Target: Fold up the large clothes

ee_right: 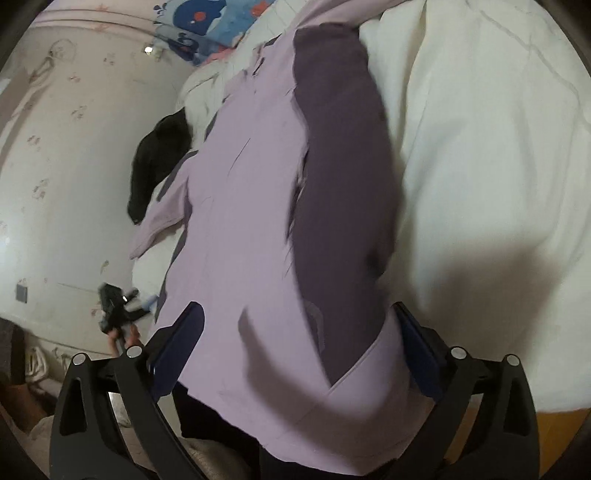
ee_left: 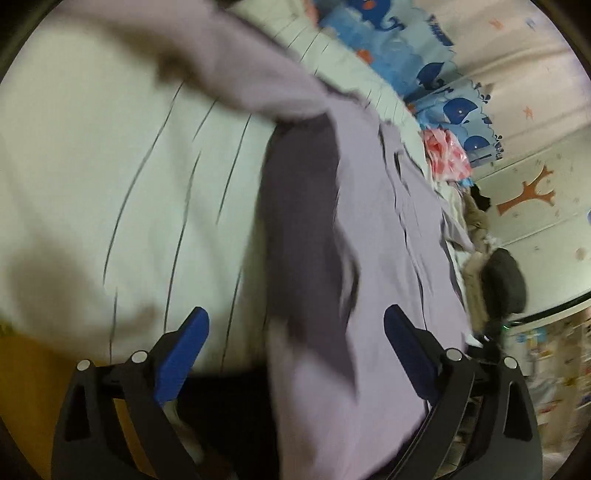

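Both tongs — left tongs (ee_left: 295,325) and right tongs (ee_right: 295,321) — stand released over the lilac jacket (ee_right: 240,184) spread on the bed (ee_left: 110,166).

The jacket (ee_right: 251,206) lies spread lengthwise on the bed (ee_right: 480,147), one sleeve (ee_right: 340,166) folded across its body. A patterned pillow (ee_right: 207,26) sits at the far end behind it. A dark garment (ee_right: 159,162) lies left of the jacket, near the wall (ee_right: 74,147).
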A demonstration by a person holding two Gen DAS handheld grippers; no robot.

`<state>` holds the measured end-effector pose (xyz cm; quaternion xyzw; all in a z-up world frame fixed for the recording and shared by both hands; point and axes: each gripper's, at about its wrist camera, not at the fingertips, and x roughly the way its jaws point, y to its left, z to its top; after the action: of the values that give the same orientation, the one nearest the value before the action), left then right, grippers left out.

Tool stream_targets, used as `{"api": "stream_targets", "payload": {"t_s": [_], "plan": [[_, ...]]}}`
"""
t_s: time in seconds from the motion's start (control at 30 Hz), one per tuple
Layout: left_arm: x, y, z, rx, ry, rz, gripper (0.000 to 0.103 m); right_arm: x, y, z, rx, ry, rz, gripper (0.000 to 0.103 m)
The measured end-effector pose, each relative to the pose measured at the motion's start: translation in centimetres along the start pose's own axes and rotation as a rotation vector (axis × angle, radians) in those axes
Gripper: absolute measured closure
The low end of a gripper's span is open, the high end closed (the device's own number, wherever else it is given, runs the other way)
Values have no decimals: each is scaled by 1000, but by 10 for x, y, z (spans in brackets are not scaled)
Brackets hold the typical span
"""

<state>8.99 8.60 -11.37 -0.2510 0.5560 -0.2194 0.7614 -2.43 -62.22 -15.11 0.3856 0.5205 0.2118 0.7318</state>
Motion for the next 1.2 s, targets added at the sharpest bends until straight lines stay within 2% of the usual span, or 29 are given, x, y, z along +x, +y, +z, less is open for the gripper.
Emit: {"api": "stream_targets", "payload": {"t_s": [0.07,0.1,0.13,0.17,0.23,0.3,0.33,0.37,0.4,0.5,0.57,0.6,0.63,0.67,0.7,0.73,0.77,0.8,0.83,0.87,0.9,0.93,0.97,1.0,1.03,1.07,1.1,1.2], "plan": [[11,6,-23,-11,87,-41,9,3,8,2,-42,-9,36,7],[17,2,-31,2,109,-50,9,0,13,3,-61,-39,66,12],[25,-4,-40,20,133,-67,9,-1,18,-1,-77,-73,102,31],[36,-12,-52,42,179,-90,10,-5,23,-1,-89,-114,129,45],[43,-25,-64,65,188,-127,18,-10,32,0,-84,-172,127,76],[40,-36,-64,47,140,-79,28,-19,44,3,-88,-229,158,82],[36,-37,-61,33,118,-99,70,-28,56,8,-103,-263,170,84],[25,-39,-56,5,99,-203,75,-30,66,10,-113,-281,180,84],[5,-45,-50,6,39,-247,76,-42,79,14,-127,-312,195,85],[-25,-81,-42,92,-36,-269,80,-78,112,17,-173,-375,205,86],[-42,-100,-44,142,-51,-258,80,-97,130,7,-192,-389,165,86],[-44,-102,-46,161,-40,-239,80,-104,130,-1,-202,-380,114,86],[-41,-99,-54,196,14,-190,80,-111,128,-8,-208,-365,56,86],[-30,-92,-61,231,93,-126,78,-108,116,-20,-208,-296,-57,84],[-23,-77,-67,241,147,-65,75,-94,98,-30,-193,-188,-146,78],[-16,-56,-72,212,198,1,74,-83,81,-40,-168,-120,-212,72],[-13,-39,-76,175,233,48,71,-73,46,-57,-97,-39,-333,71],[-17,-23,-78,133,240,82,70,-74,23,-68,-32,-30,-343,58],[-28,-16,-76,115,198,113,70,-81,13,-73,4,-60,-303,54],[-43,-15,-71,119,139,174,70,-99,5,-77,40,-148,-258,54],[-54,-19,-66,128,106,204,70,-119,4,-74,43,-242,-259,53],[-68,-30,-52,143,47,225,67,-132,7,-65,37,-305,-244,40],[-77,-43,-39,160,-13,243,53,-143,10,-52,34,-360,-228,30],[-83,-59,-26,179,-83,268,42,-151,15,-41,31,-401,-228,8],[-87,-81,-12,211,-182,284,20,-158,20,-19,19,-474,-237,6],[-83,-97,4,238,-256,272,12,-159,22,2,6,-522,-237,6],[-75,-118,16,263,-309,235,11,-158,22,21,3,-550,-237,6],[-2,-180,65,269,-334,88,11,-142,9,87,86,-633,-267,6]]}}
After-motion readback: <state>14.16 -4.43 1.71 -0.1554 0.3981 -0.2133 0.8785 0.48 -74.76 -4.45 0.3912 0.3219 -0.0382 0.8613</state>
